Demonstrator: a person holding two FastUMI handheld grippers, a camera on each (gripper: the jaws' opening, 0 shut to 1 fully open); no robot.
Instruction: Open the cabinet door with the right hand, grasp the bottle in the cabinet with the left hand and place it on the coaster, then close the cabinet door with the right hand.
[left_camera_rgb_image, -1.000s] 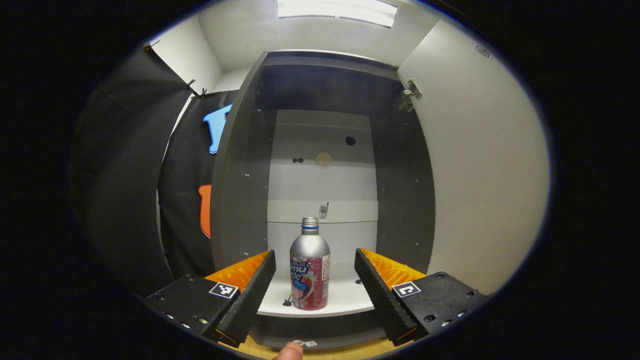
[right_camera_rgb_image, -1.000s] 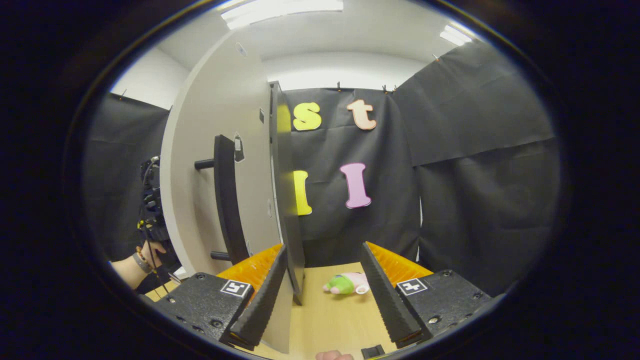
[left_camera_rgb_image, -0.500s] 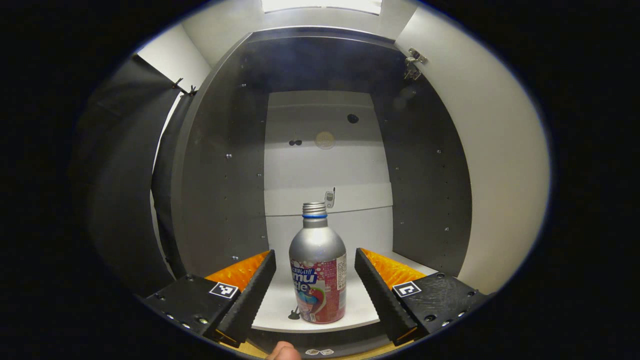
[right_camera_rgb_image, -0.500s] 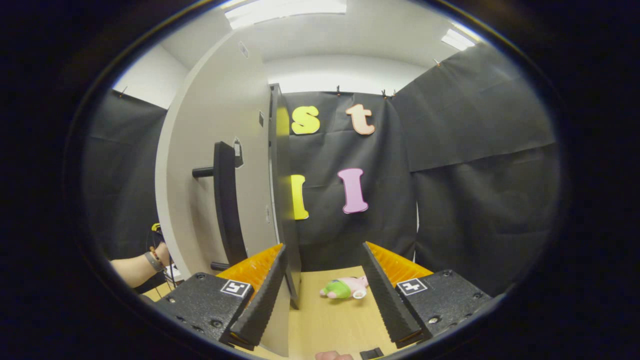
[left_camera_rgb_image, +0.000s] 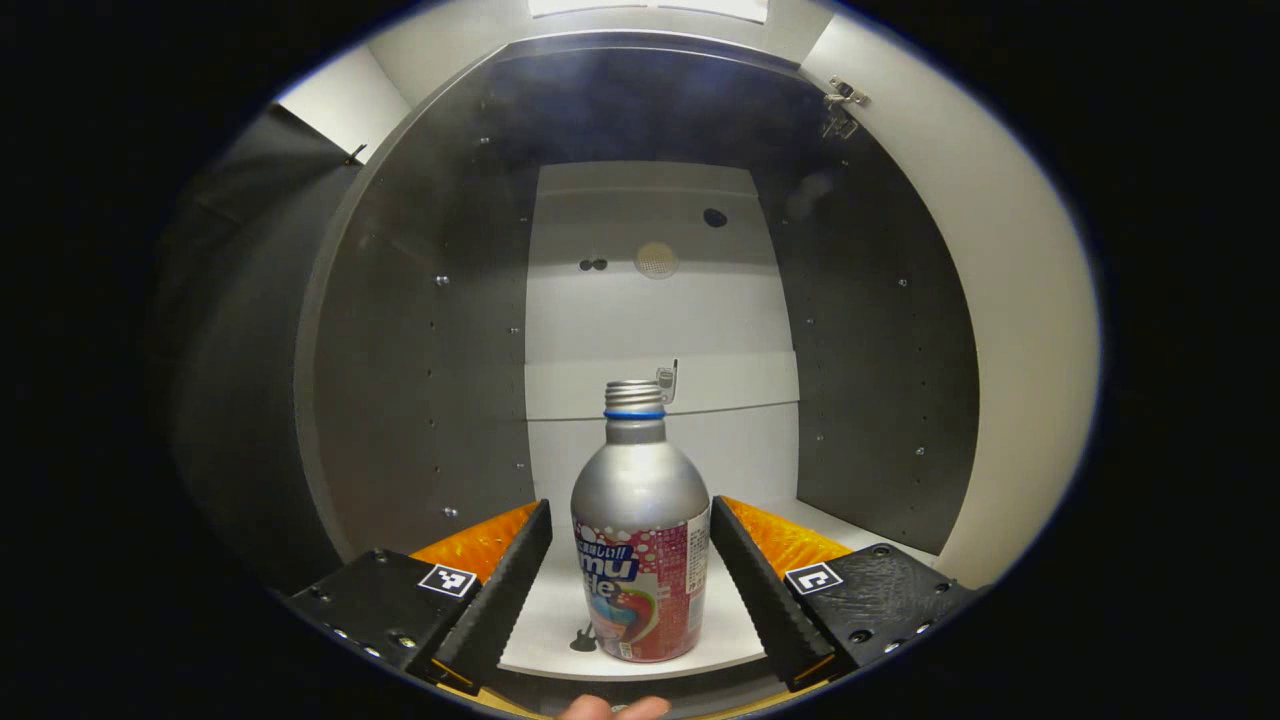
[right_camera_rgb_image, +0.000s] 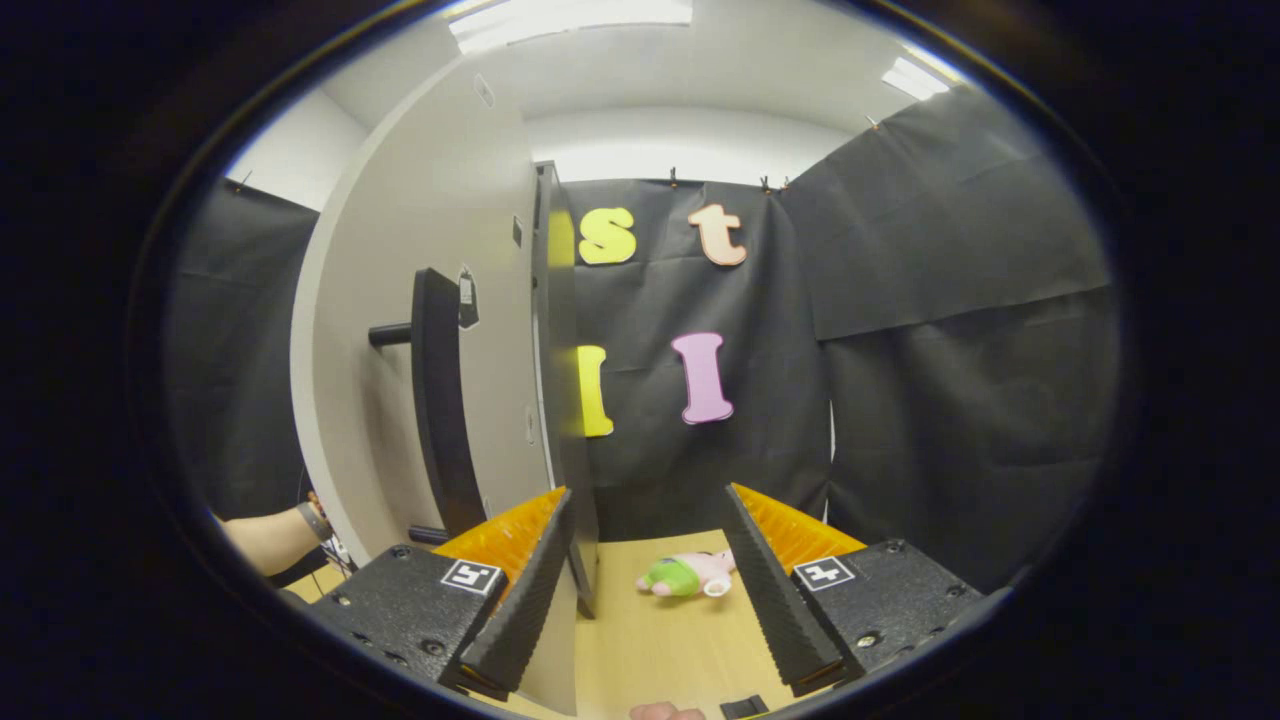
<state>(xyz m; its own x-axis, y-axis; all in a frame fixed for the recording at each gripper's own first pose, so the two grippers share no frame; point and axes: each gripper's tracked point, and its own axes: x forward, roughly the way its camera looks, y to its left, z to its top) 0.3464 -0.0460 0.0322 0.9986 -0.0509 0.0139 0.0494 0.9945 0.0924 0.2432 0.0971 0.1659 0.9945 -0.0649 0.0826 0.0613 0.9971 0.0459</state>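
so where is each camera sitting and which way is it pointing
Left gripper view: rides on the left claw, facing into the open cabinet at the upright bottle between its open fingers; a fingertip shows below.
Right gripper view: rides on the right claw, facing the door's edge, handle, table and toy; a forearm shows left.
Shared: the cabinet door.

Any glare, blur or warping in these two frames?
Left gripper view: bottle sharp, soft sheen on its shoulder, cabinet sides bowed by the fisheye, upper interior dim. Right gripper view: ceiling light blown out, door edge curved, toy in focus.
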